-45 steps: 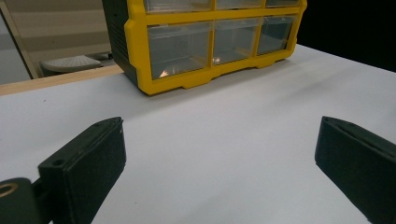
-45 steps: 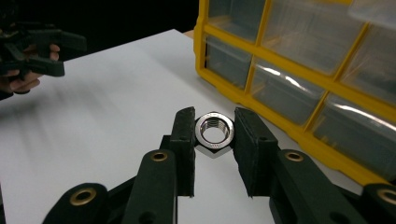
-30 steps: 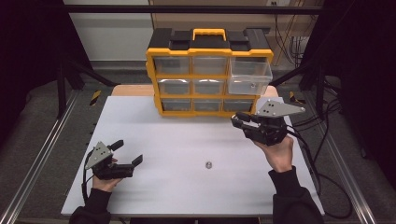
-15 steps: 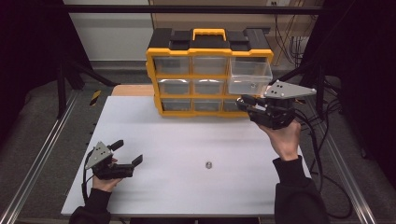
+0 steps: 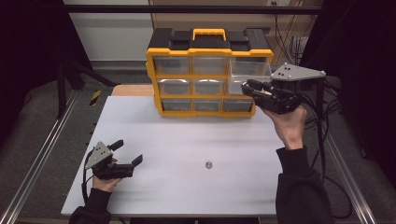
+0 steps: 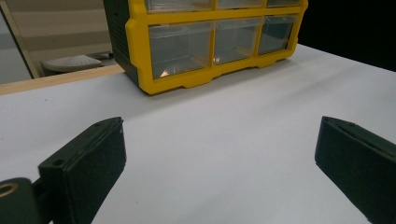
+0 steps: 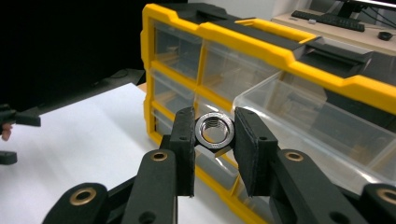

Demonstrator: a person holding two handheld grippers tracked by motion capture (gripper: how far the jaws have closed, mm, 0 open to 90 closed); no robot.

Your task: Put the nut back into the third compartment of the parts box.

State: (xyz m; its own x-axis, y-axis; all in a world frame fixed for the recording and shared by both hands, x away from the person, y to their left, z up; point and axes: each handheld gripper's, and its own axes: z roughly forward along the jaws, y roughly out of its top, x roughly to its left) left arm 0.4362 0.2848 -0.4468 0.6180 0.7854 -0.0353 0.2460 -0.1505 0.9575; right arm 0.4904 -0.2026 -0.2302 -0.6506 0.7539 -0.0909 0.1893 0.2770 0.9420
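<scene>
The right gripper [image 7: 214, 140] pinches a metal nut [image 7: 214, 130] between its two black pads, one pad on each side of the nut, with the threaded hole facing the camera. In the high view the right gripper [image 5: 250, 87] is held up off the table [image 5: 187, 140] at the right end of the yellow and black drawer cabinet [image 5: 208, 77], its jaws pointing at the cabinet's right column. There the top right drawer [image 5: 250, 70], of clear plastic, stands pulled out from the cabinet front; in the right gripper view this open drawer [image 7: 317, 126] lies just behind and to the right of the held nut. The left gripper [image 5: 128, 158] rests low on the near left part of the table, its jaws spread wide with nothing between them. A second small nut [image 5: 208, 164] lies alone on the white tabletop, well apart from both grippers.
</scene>
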